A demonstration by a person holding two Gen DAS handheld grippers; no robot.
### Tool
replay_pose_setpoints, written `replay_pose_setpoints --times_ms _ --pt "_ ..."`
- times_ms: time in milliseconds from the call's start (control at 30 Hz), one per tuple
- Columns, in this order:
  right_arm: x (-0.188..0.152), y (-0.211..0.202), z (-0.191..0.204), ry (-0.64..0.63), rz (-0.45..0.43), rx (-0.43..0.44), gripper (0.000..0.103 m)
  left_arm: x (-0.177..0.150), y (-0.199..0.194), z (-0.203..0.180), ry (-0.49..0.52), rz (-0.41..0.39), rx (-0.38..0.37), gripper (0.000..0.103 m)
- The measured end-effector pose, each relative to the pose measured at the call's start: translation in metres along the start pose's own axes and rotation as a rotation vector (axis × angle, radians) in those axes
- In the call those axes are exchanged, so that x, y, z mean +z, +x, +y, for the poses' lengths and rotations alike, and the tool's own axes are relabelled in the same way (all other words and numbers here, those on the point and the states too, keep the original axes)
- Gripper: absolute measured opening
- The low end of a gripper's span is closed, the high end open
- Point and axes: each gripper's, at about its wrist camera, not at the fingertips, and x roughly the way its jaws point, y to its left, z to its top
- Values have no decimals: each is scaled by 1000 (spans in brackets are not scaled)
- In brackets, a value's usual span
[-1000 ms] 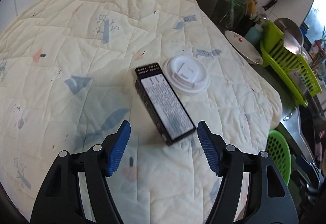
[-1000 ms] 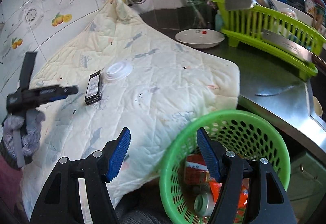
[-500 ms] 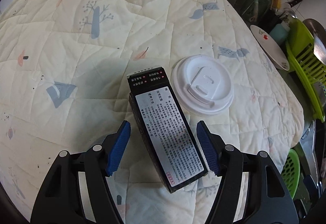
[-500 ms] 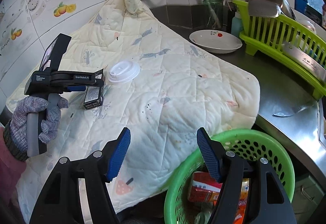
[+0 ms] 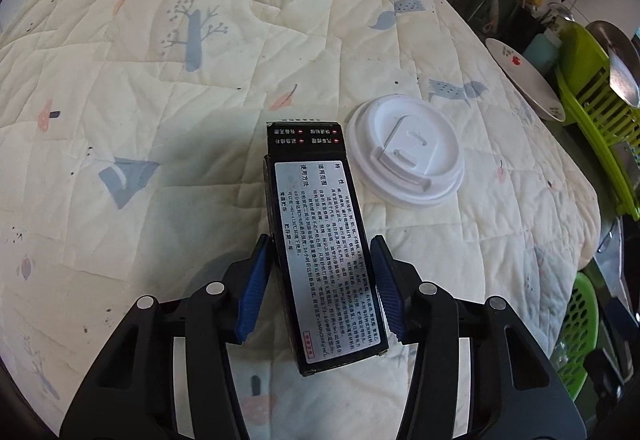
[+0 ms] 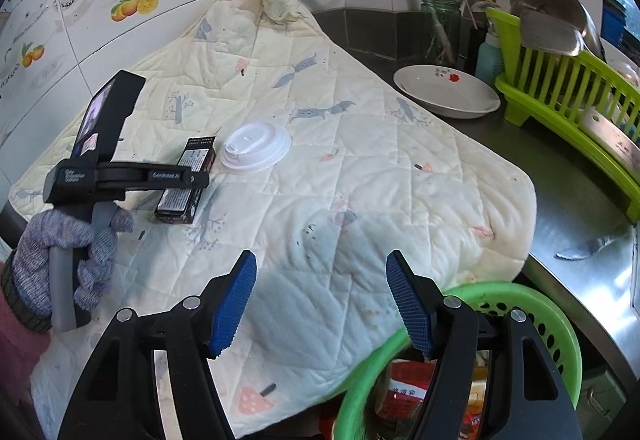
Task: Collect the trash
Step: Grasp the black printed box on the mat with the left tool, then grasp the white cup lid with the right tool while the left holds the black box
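A black box (image 5: 320, 240) with a white printed label lies on the cream quilt (image 5: 180, 79), and a white cup lid (image 5: 404, 155) rests just right of it. My left gripper (image 5: 318, 260) straddles the box's near half. Its jaws are closing, and the blue pads (image 5: 256, 280) sit against the box's long sides with no gap showing. From the right wrist view, a gloved hand (image 6: 68, 252) holds that gripper over the box (image 6: 180, 191), beside the lid (image 6: 256, 147). My right gripper (image 6: 320, 280) hangs open and empty over the quilt's near edge.
A green basket (image 6: 552, 324) with wrappers inside sits below the quilt's edge, under my right gripper. On the steel counter to the right are a white bowl (image 6: 444, 91), a lime dish rack (image 6: 560, 99) and a spoon (image 6: 592, 246). Knives and a jar stand at the back.
My left gripper came down and forward over the black box and its jaws narrowed onto the box's sides. My right gripper slid over the quilt, so less of the basket shows.
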Motion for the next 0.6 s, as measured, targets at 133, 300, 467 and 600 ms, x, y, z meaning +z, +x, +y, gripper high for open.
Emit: replay_pose_setpoints --times_ms 133,300,467,600 --pt "9 9 9 -24 1 14 65 -6 -17 16 -2 -26 -11 47" --pt "26 32 27 -65 11 27 67 -14 -41 44 -34 -55 -38 46" --pt "48 63 45 -88 18 56 70 -24 -60 67 -50 -85 -41 46" --pt "65 91 59 -109 37 62 75 -31 -72 75 -39 -112 -40 46"
